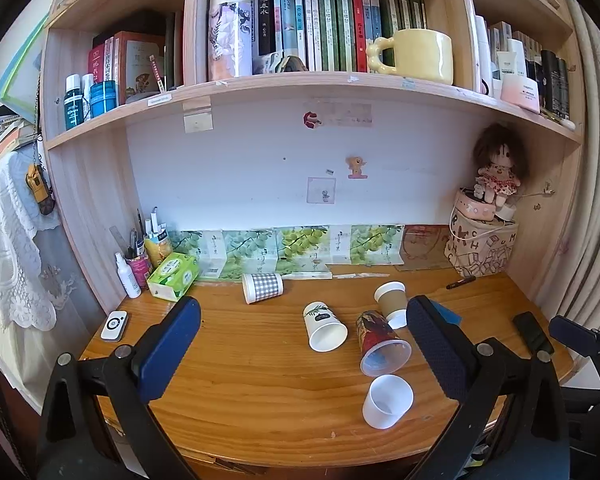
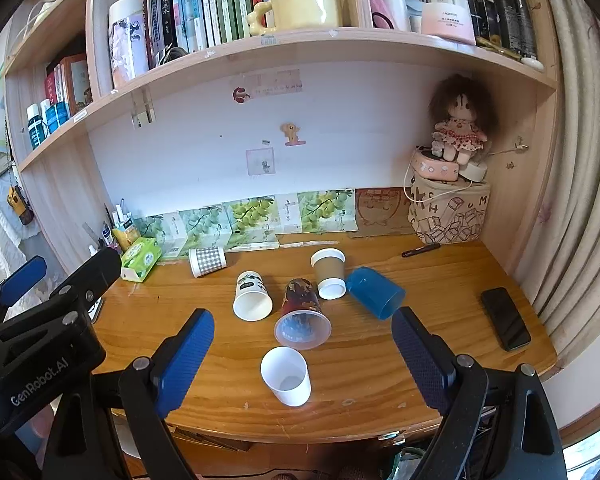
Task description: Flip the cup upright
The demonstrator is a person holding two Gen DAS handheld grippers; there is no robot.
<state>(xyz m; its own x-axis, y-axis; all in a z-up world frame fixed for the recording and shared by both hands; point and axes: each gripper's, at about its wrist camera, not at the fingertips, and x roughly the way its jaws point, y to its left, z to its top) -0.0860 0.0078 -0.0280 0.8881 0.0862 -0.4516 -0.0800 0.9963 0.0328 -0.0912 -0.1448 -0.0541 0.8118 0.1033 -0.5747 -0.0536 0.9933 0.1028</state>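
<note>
Several cups lie on their sides on the wooden desk [image 2: 380, 380]: a checked cup [image 2: 208, 261], a white leaf-print cup [image 2: 252, 295], a red patterned clear cup [image 2: 302, 316], a brown sleeved cup [image 2: 329, 274] and a blue cup [image 2: 376, 293]. A plain white cup [image 2: 286, 375] stands upright at the front. The same cups show in the left wrist view, such as the red one [image 1: 382, 344] and the white one [image 1: 388, 400]. My left gripper [image 1: 304, 334] and right gripper [image 2: 302, 346] are both open and empty, above the desk's front edge.
A green tissue box [image 2: 141, 259], pens and a spray bottle [image 1: 126, 276] stand at the back left. A phone [image 2: 505, 318], a marker [image 2: 420, 250] and a patterned box with a doll [image 2: 448, 212] sit to the right. A remote [image 1: 115, 325] lies left.
</note>
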